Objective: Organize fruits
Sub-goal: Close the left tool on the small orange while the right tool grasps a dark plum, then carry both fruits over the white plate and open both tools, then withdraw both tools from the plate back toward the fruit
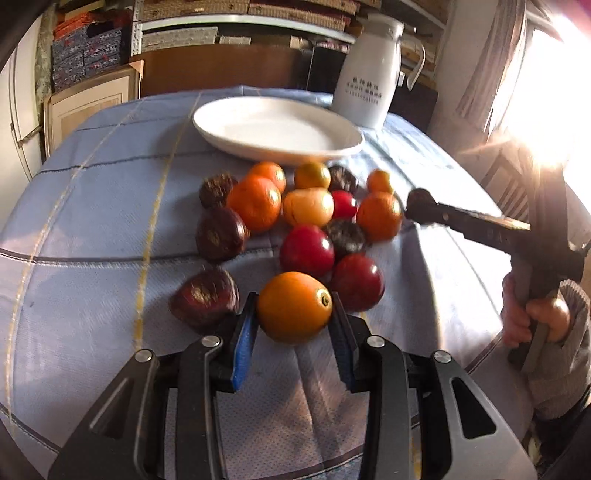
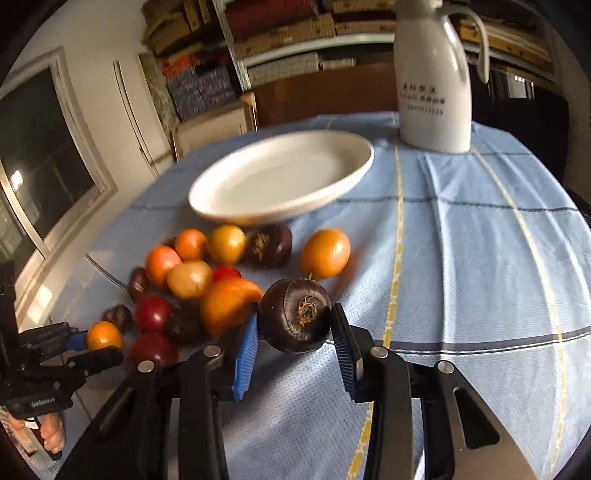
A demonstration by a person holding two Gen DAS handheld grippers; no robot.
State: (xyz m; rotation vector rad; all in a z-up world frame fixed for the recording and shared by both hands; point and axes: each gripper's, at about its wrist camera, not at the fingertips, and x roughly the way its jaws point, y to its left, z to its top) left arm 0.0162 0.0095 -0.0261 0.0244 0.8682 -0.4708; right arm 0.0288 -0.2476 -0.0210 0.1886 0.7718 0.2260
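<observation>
On the left, the left gripper (image 1: 294, 325) pinches an orange fruit (image 1: 293, 306) between its blue pads (image 1: 243, 341), at the near edge of the heap. A wrinkled dark red fruit (image 1: 205, 299) lies just beside it on the left, and two smooth red fruits (image 1: 306, 251) lie just behind it. The rest of the pile of fruit (image 1: 306, 210) spreads behind: orange, yellow, red and dark brown ones, many touching, all on the cloth.

Further right, the right gripper (image 2: 295, 325) pinches a dark purple-brown fruit (image 2: 295, 314), stem end toward the camera. An orange fruit lies apart behind it (image 2: 325, 253), nearer the plate.

The white plate (image 2: 221, 206) stands behind the pile, just beyond the farthest fruits, with nothing on it. To its right, at the back of the table, stands a white jug (image 2: 432, 92) with a handle and dark lettering; what it contains cannot be seen.

The table is covered by a light blue tablecloth (image 2: 461, 240) with yellow and dark stripes. Behind it are shelves (image 1: 240, 18) stacked with boxes and folded cloth. In the left wrist view, a bright window (image 1: 546, 103) glares on the right above a hand (image 1: 532, 317) on the right gripper's handle.
</observation>
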